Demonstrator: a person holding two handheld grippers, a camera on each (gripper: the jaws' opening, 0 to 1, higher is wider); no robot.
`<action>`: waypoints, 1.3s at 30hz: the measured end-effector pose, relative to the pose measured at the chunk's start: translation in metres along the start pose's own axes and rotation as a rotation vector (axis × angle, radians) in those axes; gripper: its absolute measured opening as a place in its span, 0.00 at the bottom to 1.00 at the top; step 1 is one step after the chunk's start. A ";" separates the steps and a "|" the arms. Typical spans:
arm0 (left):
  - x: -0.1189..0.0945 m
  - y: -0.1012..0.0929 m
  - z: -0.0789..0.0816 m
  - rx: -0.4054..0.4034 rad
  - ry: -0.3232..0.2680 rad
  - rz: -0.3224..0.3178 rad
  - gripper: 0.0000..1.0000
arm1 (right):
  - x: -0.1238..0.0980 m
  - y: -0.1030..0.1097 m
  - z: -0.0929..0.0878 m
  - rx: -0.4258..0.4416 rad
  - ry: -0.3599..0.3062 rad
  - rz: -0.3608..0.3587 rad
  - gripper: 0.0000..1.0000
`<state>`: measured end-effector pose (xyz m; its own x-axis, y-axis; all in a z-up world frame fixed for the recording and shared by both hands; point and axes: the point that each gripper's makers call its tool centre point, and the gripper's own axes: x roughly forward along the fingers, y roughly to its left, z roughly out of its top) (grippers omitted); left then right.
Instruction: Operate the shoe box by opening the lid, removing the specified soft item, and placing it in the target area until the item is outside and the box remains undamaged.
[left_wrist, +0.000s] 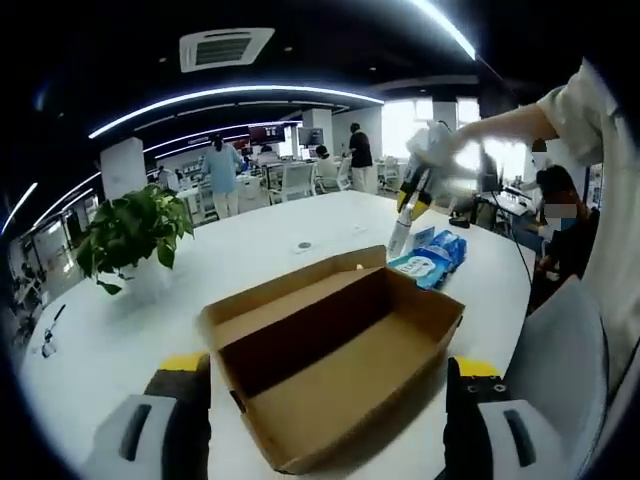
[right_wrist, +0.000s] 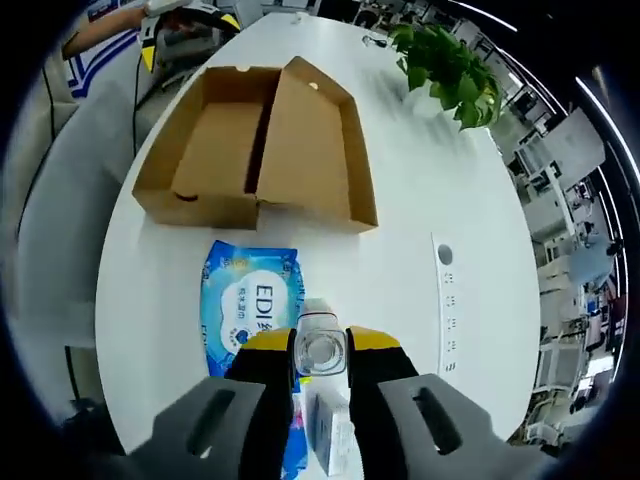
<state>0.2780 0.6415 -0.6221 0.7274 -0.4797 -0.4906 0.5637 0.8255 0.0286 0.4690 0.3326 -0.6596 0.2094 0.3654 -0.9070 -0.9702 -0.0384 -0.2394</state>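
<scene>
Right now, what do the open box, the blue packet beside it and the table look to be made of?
The box looks like brown cardboard: matte, with folded flaps and raw cut edges. The blue packet seems to be soft plastic film, glossy and printed, likely a wipes pack. The table has a smooth, white, slightly reflective top, perhaps laminate; the exact material cannot be told.

open box (left_wrist: 335, 350) interior free, plant (left_wrist: 130, 232) perhaps clear
</scene>
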 end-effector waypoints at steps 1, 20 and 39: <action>0.000 0.001 -0.001 0.000 0.002 0.002 1.00 | 0.001 0.000 0.000 -0.002 0.003 0.000 0.17; 0.001 0.010 -0.022 -0.058 0.039 0.033 1.00 | 0.036 -0.011 -0.027 0.031 0.081 0.060 0.17; 0.006 0.017 -0.032 -0.106 0.062 0.065 0.97 | 0.037 -0.013 -0.019 0.010 0.098 0.125 0.18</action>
<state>0.2794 0.6621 -0.6519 0.7337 -0.4075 -0.5438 0.4692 0.8826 -0.0284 0.4916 0.3285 -0.6963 0.0977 0.2655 -0.9591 -0.9905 -0.0680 -0.1197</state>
